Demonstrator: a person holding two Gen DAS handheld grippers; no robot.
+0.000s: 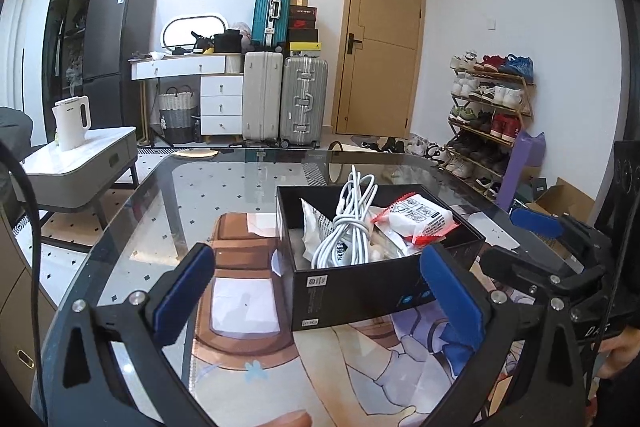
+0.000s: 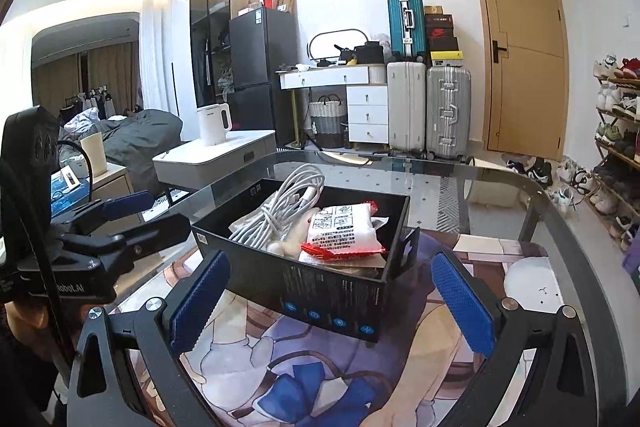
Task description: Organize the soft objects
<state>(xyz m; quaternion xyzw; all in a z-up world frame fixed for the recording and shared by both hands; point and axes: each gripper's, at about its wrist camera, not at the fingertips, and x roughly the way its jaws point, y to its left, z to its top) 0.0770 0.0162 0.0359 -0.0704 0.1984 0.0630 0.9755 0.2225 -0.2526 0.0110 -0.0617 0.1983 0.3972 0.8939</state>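
Observation:
A black open box (image 1: 360, 287) (image 2: 320, 287) stands on a printed mat (image 1: 248, 307) (image 2: 320, 387) on the glass table. Inside it lie a coiled white cable (image 1: 348, 231) (image 2: 276, 211), a white packet with red edges (image 1: 416, 219) (image 2: 344, 231) and other pale wrappers (image 1: 314, 227). My left gripper (image 1: 320, 291) is open and holds nothing, its fingers in front of the box's near wall. My right gripper (image 2: 328, 307) is open as well and empty, with the box's corner between its blue pads (image 2: 464, 303). Each gripper also shows at the side of the other's view.
The glass table's rim (image 1: 120, 211) (image 2: 560, 211) curves around the mat. Beyond stand a low white table with a kettle (image 1: 72, 123) (image 2: 214, 125), suitcases (image 1: 284, 99), a wooden door (image 2: 524, 59) and a shoe rack (image 1: 492, 115). A hand (image 1: 616, 355) shows at the right.

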